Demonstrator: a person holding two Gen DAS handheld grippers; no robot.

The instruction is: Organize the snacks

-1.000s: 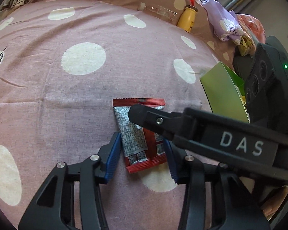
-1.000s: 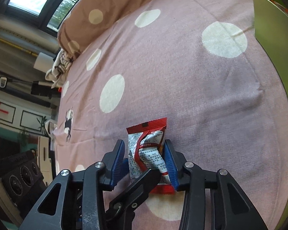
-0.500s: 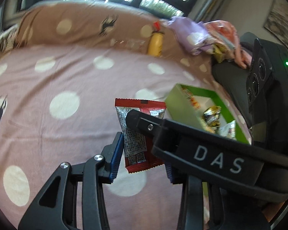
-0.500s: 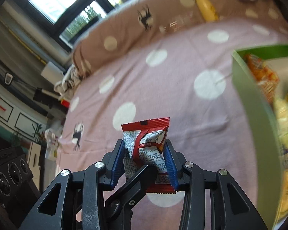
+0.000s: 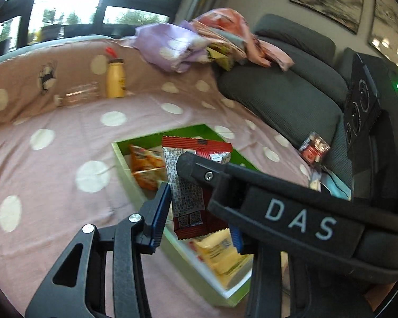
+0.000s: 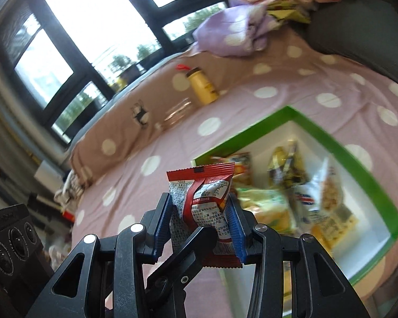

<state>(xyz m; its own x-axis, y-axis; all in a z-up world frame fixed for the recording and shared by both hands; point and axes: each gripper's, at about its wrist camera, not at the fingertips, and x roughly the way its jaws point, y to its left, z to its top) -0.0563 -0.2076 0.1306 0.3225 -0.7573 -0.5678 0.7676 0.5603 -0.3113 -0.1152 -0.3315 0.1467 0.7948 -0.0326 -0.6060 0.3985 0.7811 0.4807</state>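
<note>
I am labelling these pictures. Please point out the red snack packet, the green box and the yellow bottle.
red snack packet (image 6: 201, 201): right wrist view, middle of its printed back.
green box (image 6: 286, 118): right wrist view, far green rim.
yellow bottle (image 5: 115, 80): left wrist view, middle of its body.

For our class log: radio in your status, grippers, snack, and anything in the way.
Both grippers, left and right, shut on red snack packet. Packet held up beside green box. Box already holds packets; nothing in the way.
</note>
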